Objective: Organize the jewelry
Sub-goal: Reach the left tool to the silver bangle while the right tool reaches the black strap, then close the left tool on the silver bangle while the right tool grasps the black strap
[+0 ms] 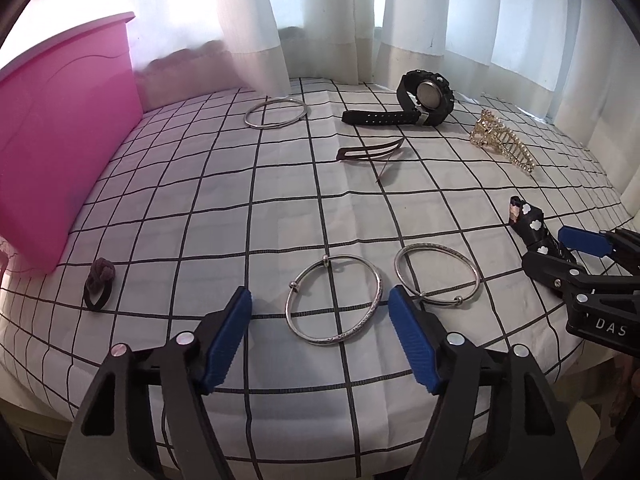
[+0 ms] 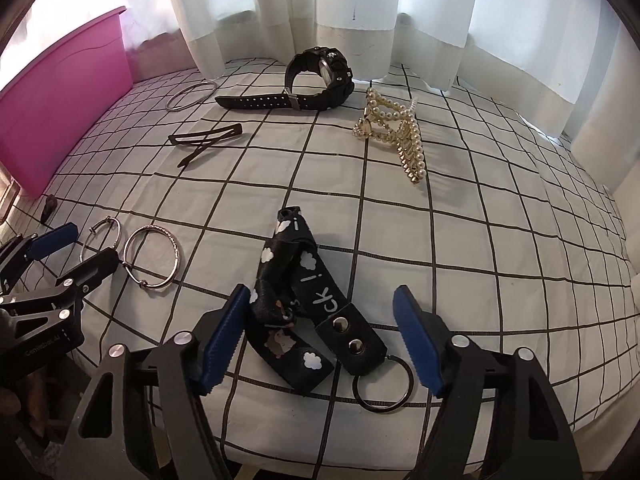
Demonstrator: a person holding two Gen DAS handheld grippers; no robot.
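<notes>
Hand-held grippers (image 1: 320,322) (image 2: 320,320): two; bangles (image 1: 334,300): three

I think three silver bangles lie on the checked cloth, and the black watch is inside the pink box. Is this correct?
Not quite. The watch is not in the pink box; it lies on the checked cloth near the curtain, as the right wrist view shows. The three silver bangles do lie on the cloth.

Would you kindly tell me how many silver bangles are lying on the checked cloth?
3. Two lie side by side at the near edge, the left bangle and the right bangle; the far bangle lies near the pink box. None seems hidden.
</notes>
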